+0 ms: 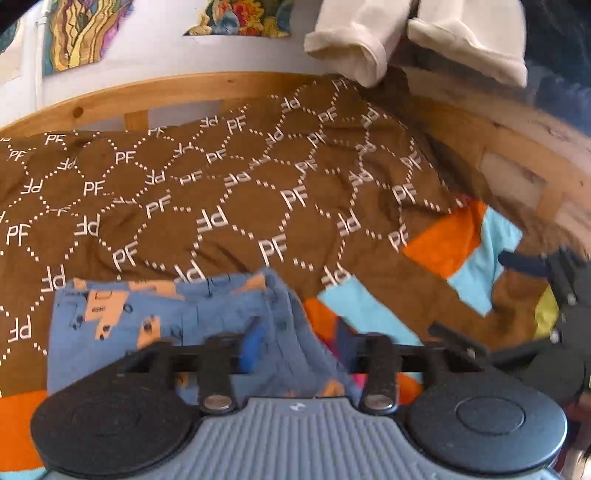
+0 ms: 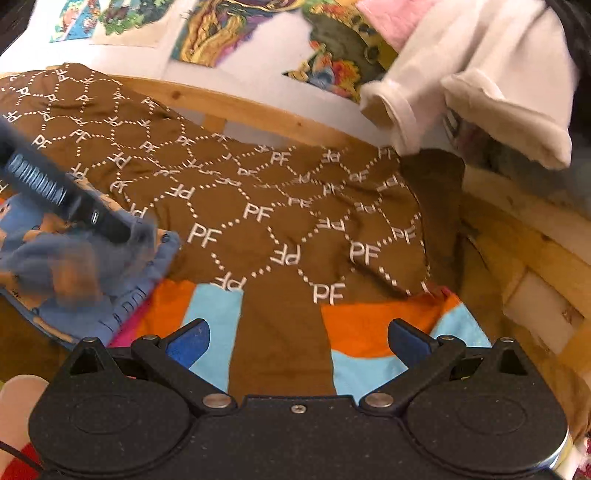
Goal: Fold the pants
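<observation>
The pants (image 1: 177, 317) are blue with orange vehicle prints and lie bunched on the brown "PF" bedspread (image 1: 236, 206). My left gripper (image 1: 297, 345) hovers over their right edge; its blue pads (image 1: 251, 347) stand apart with blue cloth between them, and a grip cannot be confirmed. In the right wrist view the pants (image 2: 92, 273) lie at the left, blurred, with the left gripper's black body (image 2: 55, 192) above them. My right gripper (image 2: 297, 341) is open and empty above the orange and light-blue patches (image 2: 365, 328) of the cover.
A wooden bed frame (image 1: 155, 88) runs along the far side and the right (image 2: 535, 240). White clothes (image 2: 480, 85) hang at the upper right. Colourful pictures (image 2: 221, 33) hang on the white wall behind.
</observation>
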The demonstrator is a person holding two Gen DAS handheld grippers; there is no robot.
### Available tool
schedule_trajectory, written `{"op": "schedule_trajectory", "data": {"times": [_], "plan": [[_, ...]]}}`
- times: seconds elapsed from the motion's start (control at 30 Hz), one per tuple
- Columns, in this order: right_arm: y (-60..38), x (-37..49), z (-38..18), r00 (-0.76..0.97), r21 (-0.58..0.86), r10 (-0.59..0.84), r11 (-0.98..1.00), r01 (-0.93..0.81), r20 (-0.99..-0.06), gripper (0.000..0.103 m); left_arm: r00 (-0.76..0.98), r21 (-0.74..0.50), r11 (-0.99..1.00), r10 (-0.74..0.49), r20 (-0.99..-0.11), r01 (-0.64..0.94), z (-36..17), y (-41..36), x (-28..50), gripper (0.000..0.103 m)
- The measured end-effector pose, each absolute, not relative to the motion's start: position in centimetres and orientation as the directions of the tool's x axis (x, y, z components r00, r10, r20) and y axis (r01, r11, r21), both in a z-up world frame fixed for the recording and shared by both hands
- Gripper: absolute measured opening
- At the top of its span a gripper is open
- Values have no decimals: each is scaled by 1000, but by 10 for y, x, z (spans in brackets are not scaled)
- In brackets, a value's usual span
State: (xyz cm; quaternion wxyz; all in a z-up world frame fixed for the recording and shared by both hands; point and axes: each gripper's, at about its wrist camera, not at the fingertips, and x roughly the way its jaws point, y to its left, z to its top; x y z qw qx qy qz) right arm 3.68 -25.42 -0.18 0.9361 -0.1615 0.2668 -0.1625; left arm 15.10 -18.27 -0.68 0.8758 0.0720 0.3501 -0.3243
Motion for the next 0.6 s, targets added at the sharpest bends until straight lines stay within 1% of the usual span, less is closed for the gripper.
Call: {"op": "schedule_trajectory", "data": {"times": [0.13,0.23,0.3,0.37,0.43,0.5,0.53,0.57,0.6], "plan": [[-260,43,-2,796,-338,-370,915,222,-479,102,551,-71,770,-514,-658,634,-10,-164,134,72],[-261,52,1,801,-241,-300,950,199,-518,102,575,-6,767,-486,-658,641,-17,-151,122,72],[-261,57,5,810,-130,-210,978,165,-547,102,607,46,775,-456,-652,631,-24,-144,113,72],[-261,66,6,813,-9,-104,993,121,-572,102,612,62,774,-445,-653,630,-26,-141,110,70],[-258,77,4,800,75,-24,993,87,-600,102,595,63,760,-451,-666,647,-31,-142,109,65],[-249,89,1,784,71,-12,995,72,-621,102,595,80,750,-451,-666,657,-32,-142,107,64],[-244,93,1,783,57,-13,996,63,-622,102,601,93,747,-447,-662,658,-33,-142,106,62],[-239,96,1,782,47,-10,998,50,-623,101,604,101,746,-444,-662,659,-34,-142,106,57],[-236,99,0,781,43,-7,998,43,-625,99,603,102,745,-443,-663,659,-34,-140,106,55]]}}
